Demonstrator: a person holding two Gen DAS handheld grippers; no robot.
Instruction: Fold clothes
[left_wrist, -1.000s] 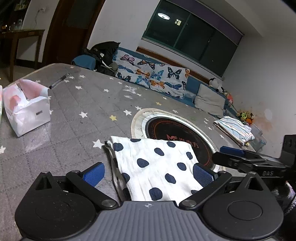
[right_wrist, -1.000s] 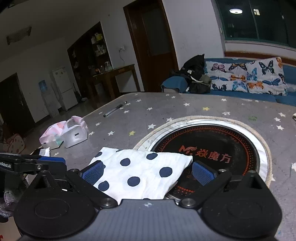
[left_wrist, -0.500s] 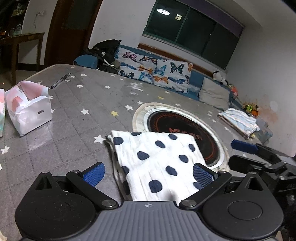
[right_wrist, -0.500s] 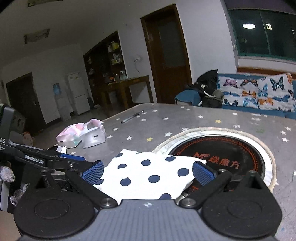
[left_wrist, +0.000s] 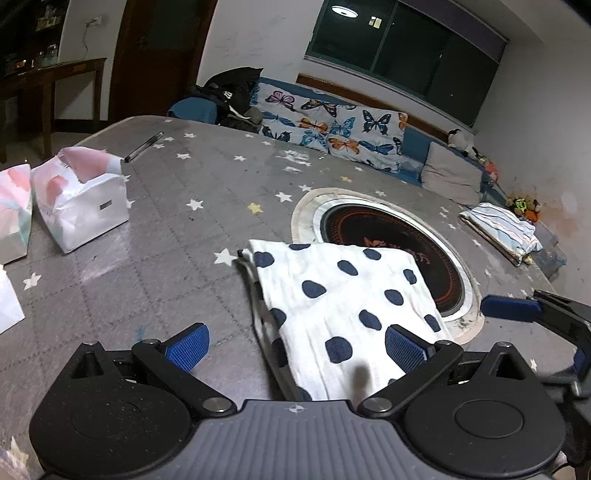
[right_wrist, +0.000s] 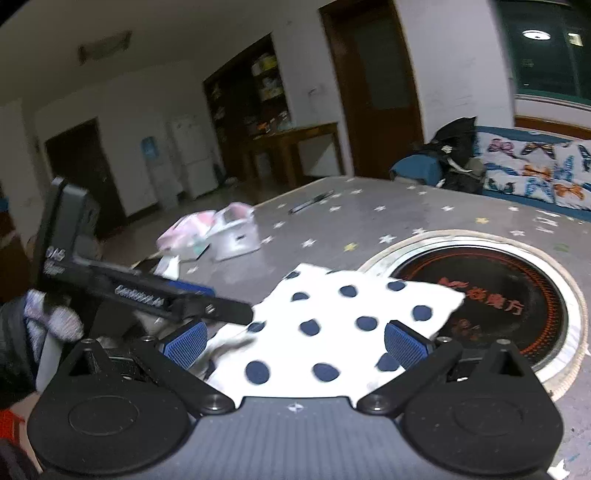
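One folded polka-dot cloth lies on the starred worktop, its far right corner overlapping the one round cooktop. Left gripper and right gripper both hover near it, jaws released and empty. Two tissue packs sit left; one striped folded cloth far right.
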